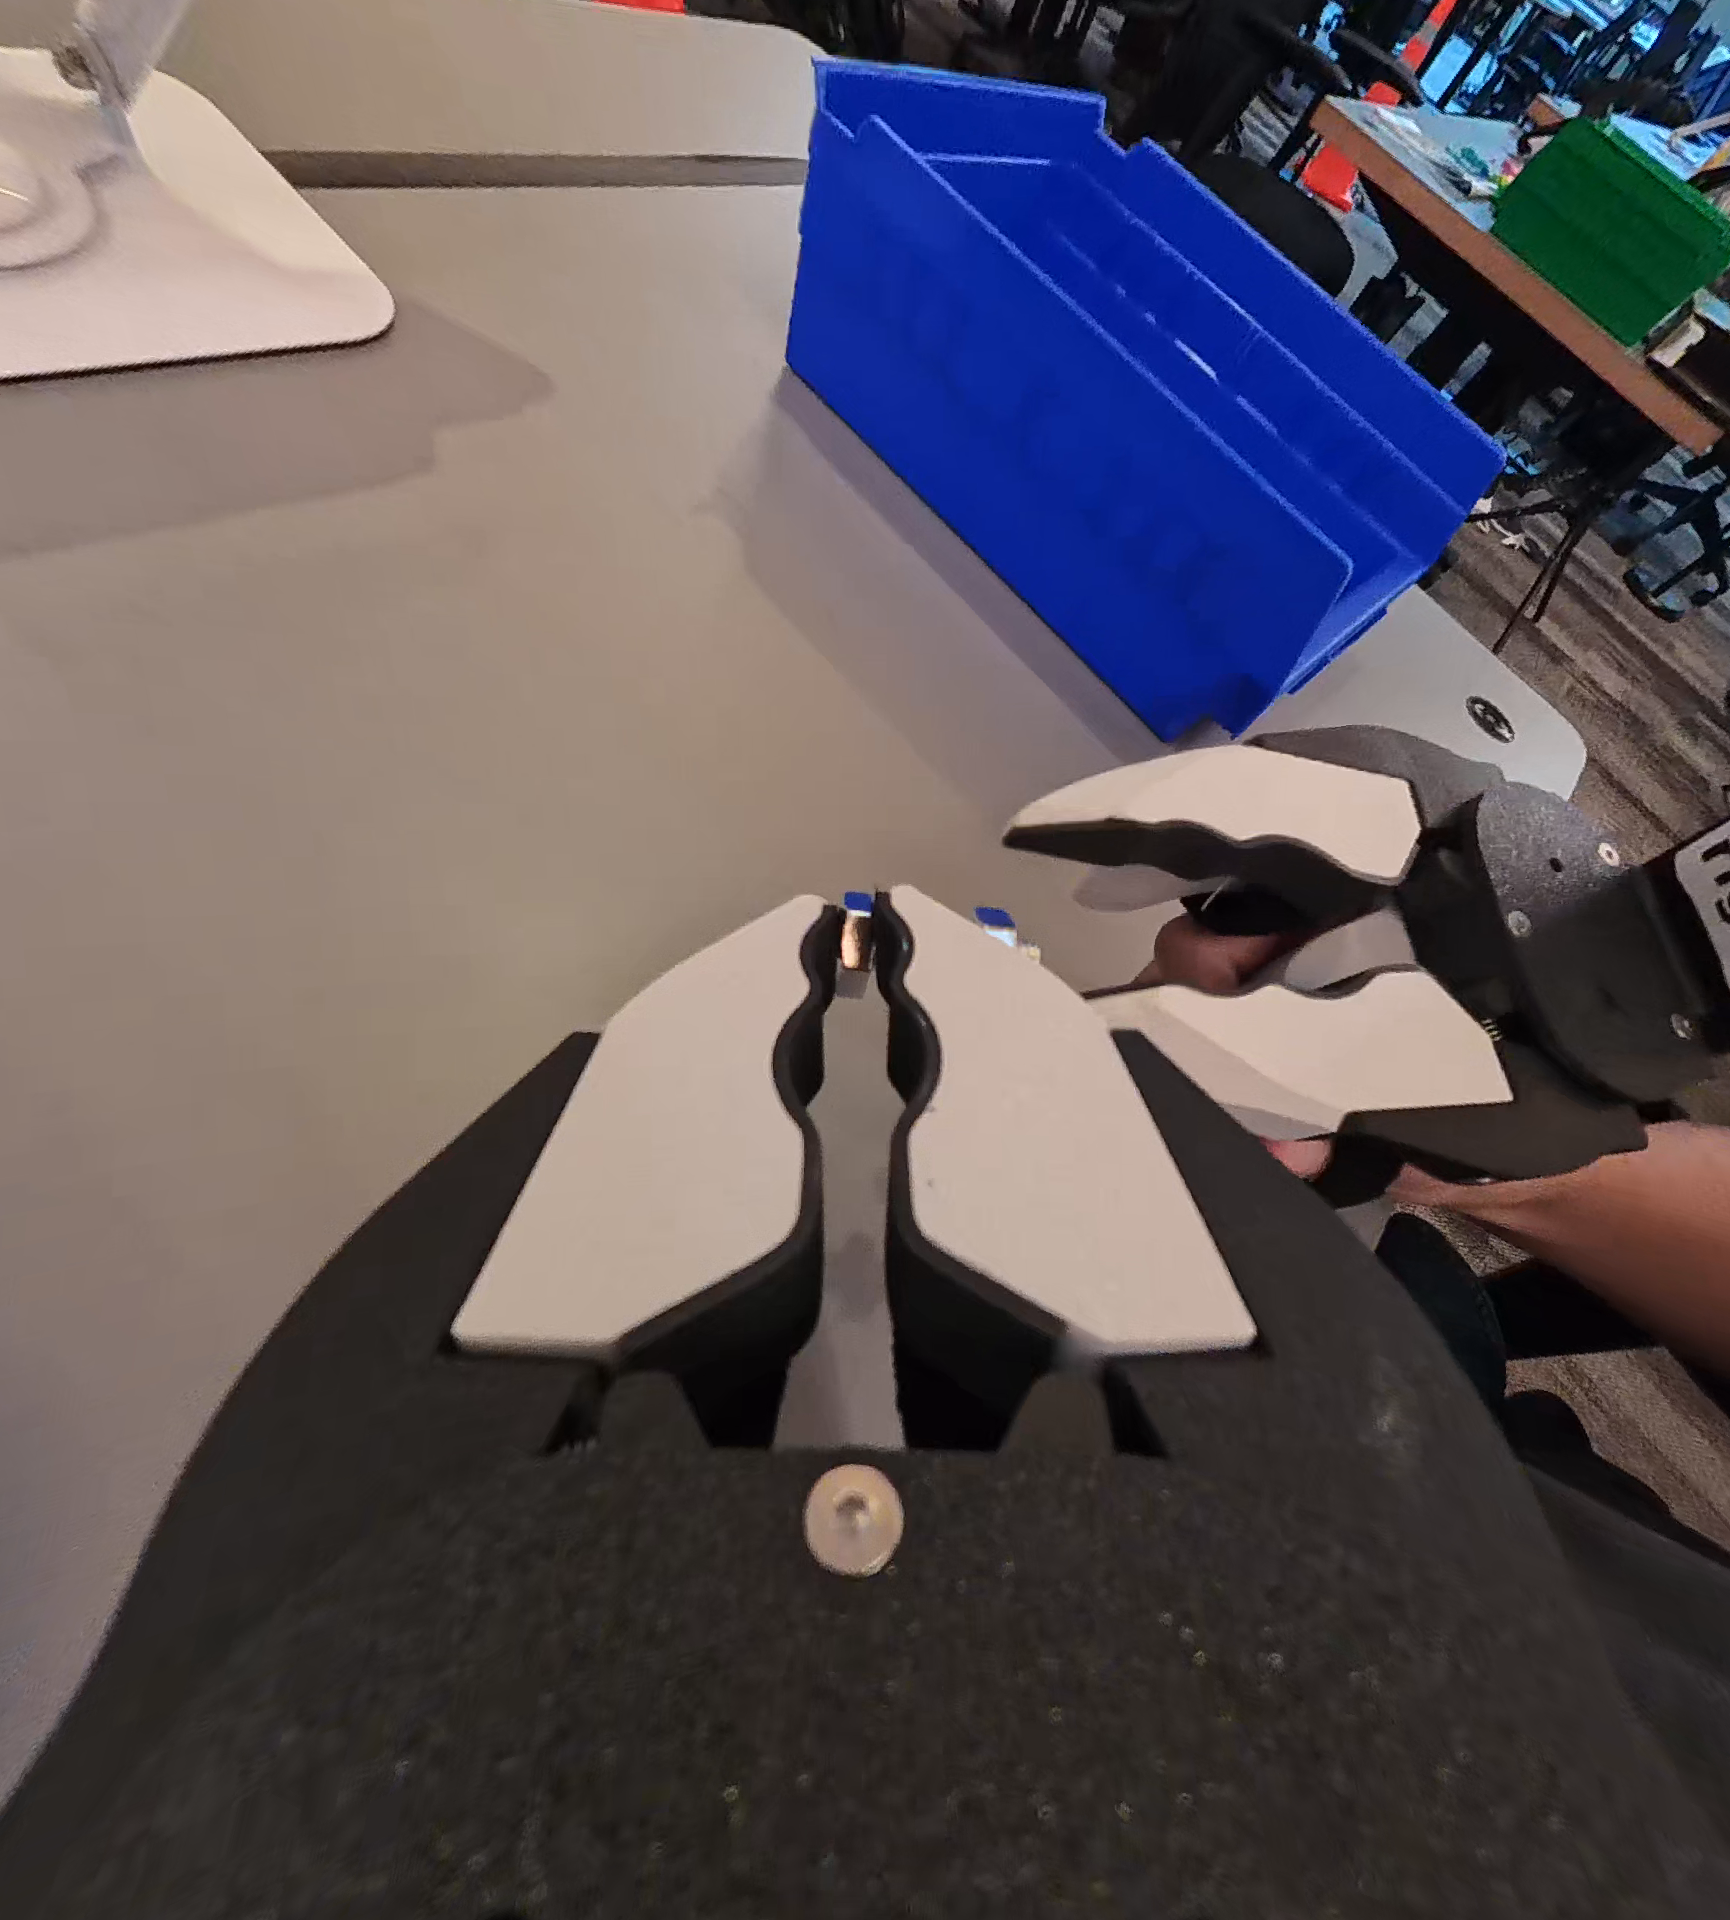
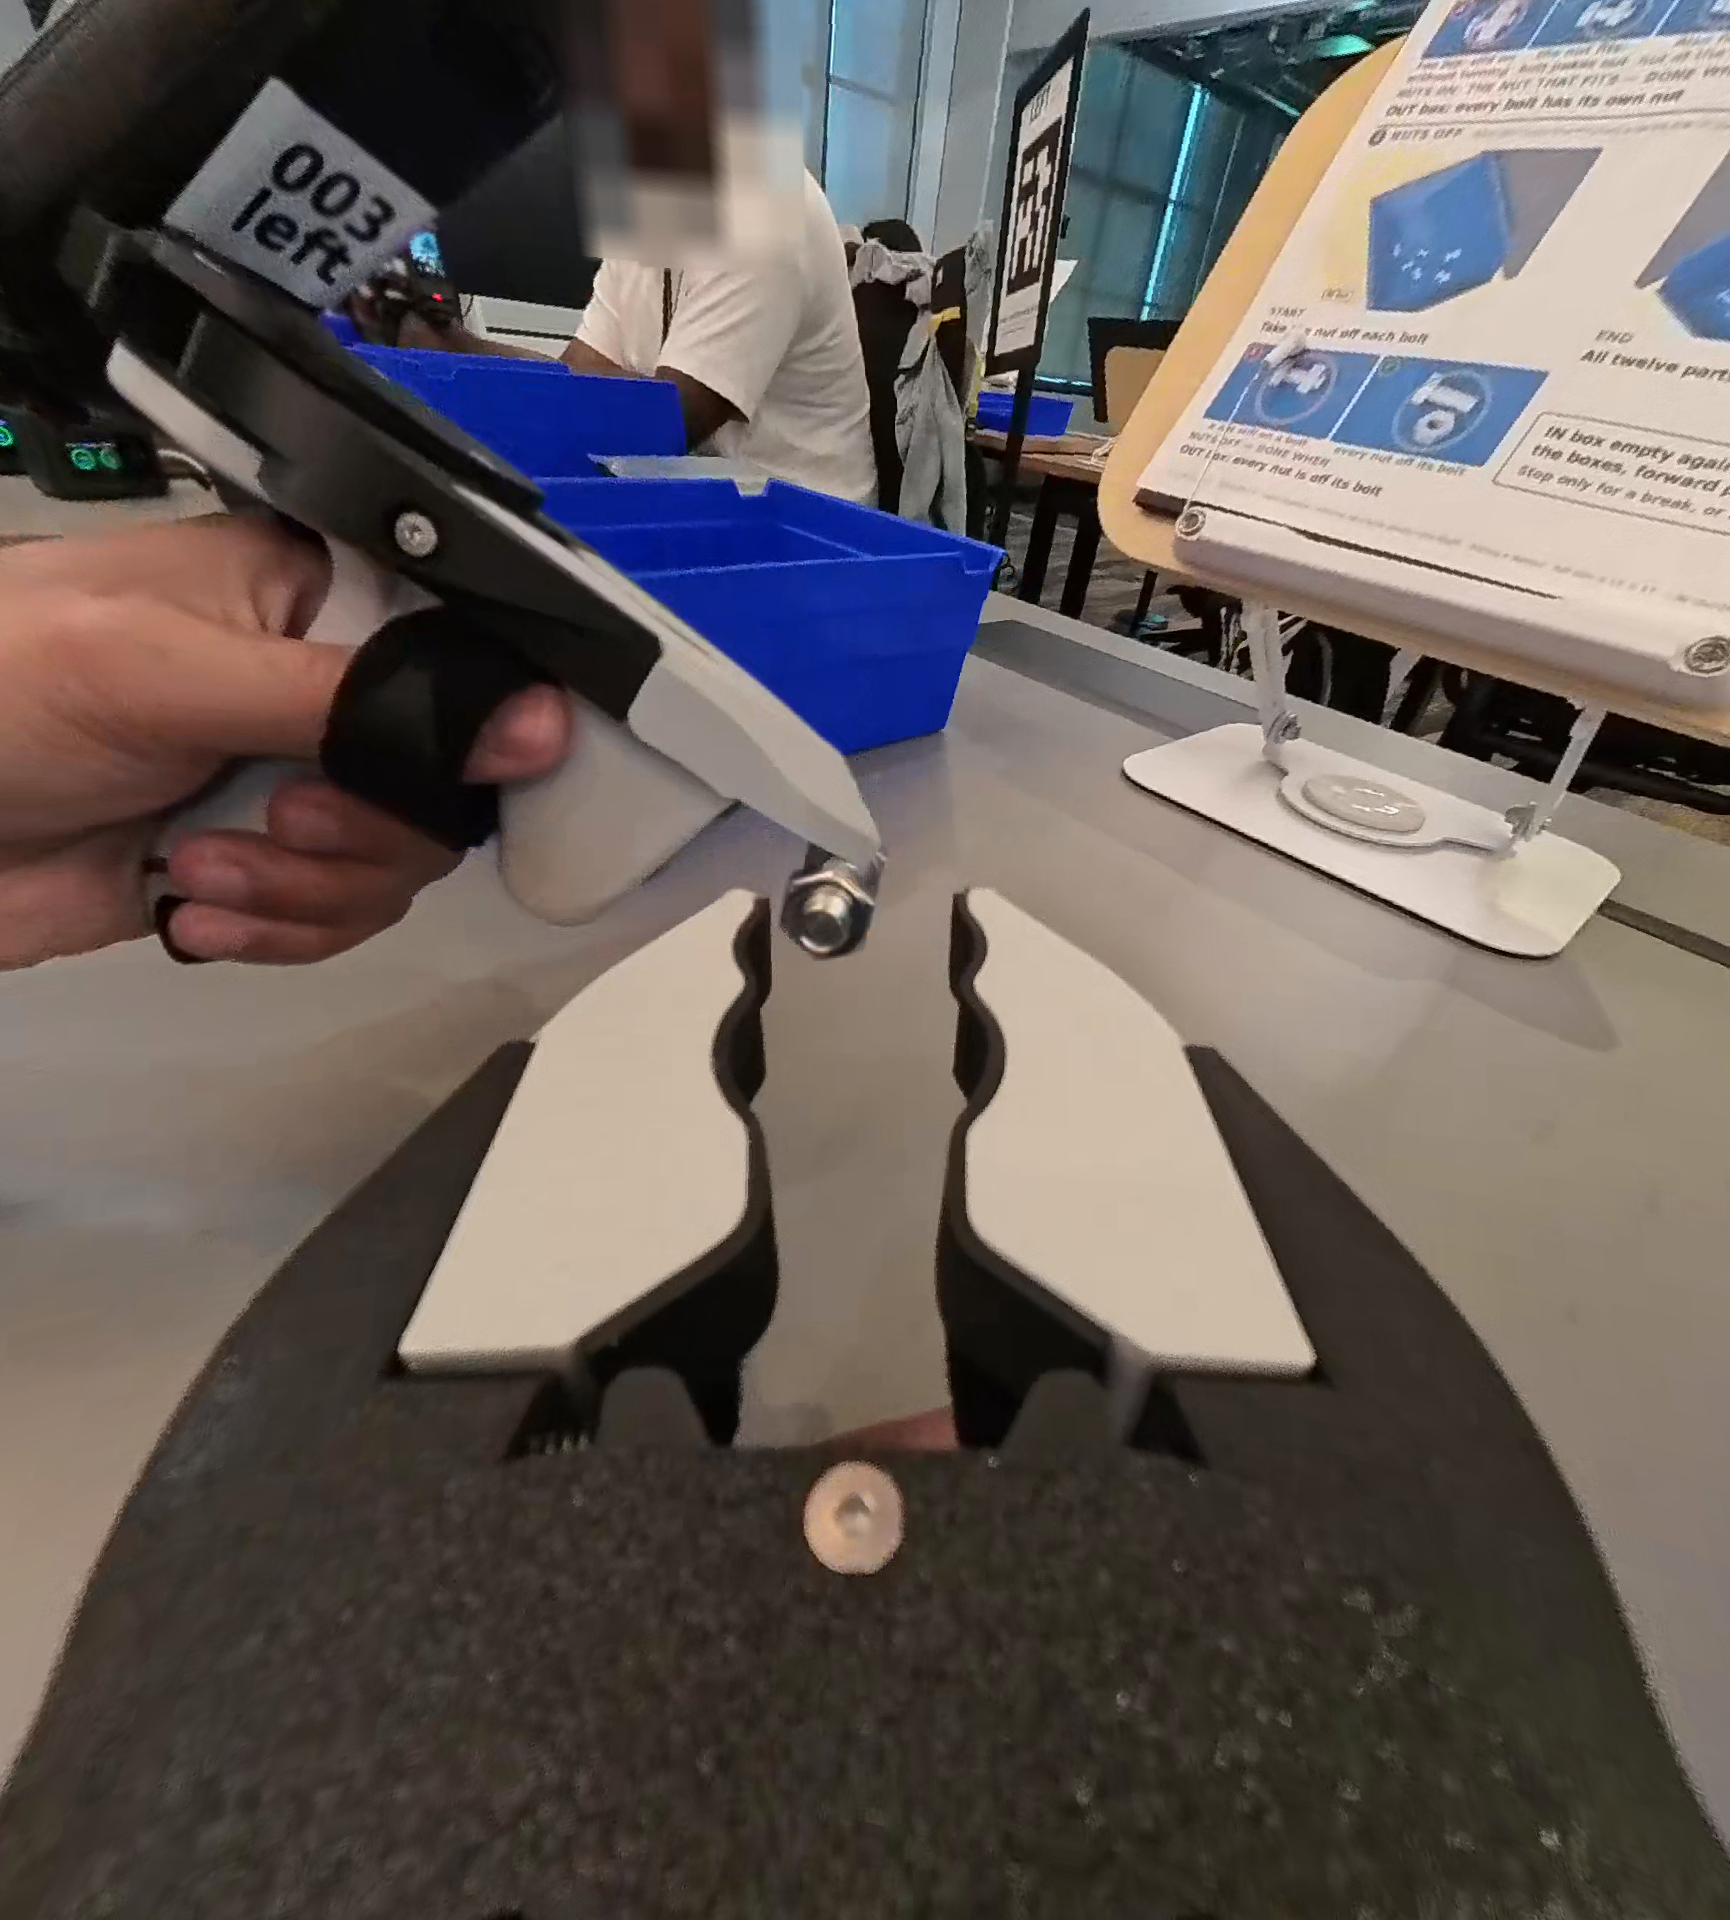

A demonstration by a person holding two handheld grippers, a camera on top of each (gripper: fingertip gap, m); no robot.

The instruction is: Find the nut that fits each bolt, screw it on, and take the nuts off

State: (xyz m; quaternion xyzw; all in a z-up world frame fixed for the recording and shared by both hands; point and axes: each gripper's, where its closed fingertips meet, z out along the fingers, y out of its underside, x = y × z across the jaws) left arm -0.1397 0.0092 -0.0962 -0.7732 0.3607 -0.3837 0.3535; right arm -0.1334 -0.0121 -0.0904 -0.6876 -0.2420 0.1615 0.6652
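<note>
One silvery bolt (image 2: 828, 914) with nut, in left gripper (image 1: 859, 940).

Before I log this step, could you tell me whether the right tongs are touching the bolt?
Apart. In the right wrist view the right tongs stand open, with bare table visible between each fingertip and the bolt, which the left tongs hold.

Grey tabletop (image 1: 425, 727), wooden desks (image 1: 1526, 281) and tall windows (image 2: 871, 114) in a busy workroom.
</note>
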